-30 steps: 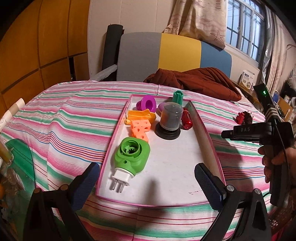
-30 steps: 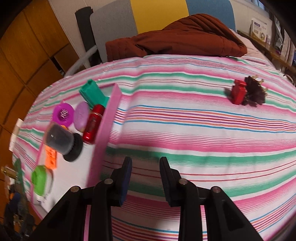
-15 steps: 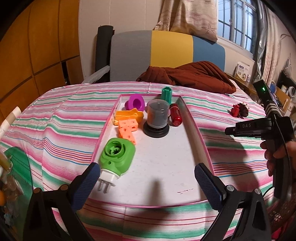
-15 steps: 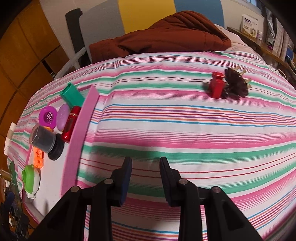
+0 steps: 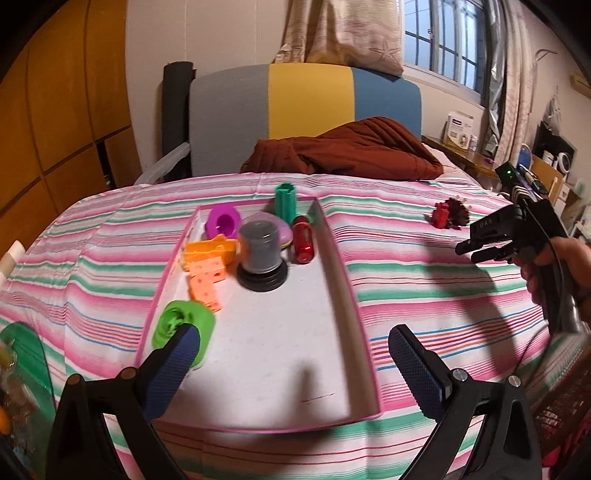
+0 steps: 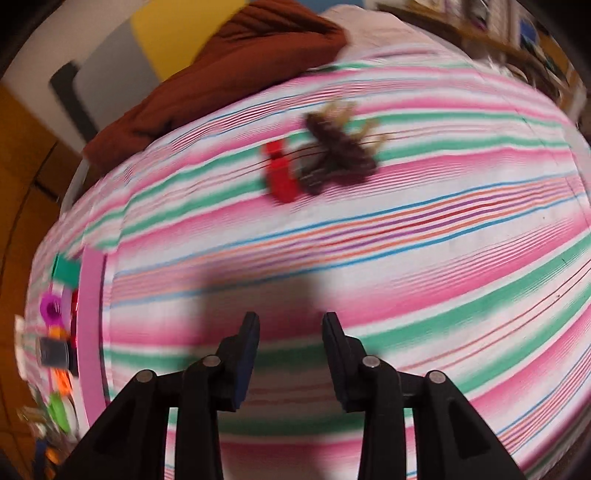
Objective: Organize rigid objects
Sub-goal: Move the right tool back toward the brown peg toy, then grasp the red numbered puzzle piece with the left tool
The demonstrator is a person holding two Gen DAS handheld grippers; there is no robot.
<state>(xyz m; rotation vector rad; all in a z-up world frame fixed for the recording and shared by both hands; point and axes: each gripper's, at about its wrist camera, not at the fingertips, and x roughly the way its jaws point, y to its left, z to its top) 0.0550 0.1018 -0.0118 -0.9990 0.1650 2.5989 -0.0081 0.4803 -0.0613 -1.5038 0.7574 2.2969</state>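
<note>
Right claw [image 6: 290, 334] just been opening, nothing btwn pads — red block [image 6: 280, 177] ahead; left claw [image 5: 295, 354] released over tray [image 5: 343, 258].

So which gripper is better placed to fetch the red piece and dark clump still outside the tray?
Right. The right gripper faces the red piece and dark clump, jaws empty and just opening. The left gripper hangs over the tray.

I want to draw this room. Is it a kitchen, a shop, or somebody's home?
Most likely somebody's home, perhaps a bedroom or living room. A striped cloth covers the surface, a rumpled brown blanket lies behind it, and a curtain hangs by a barred window.
</note>
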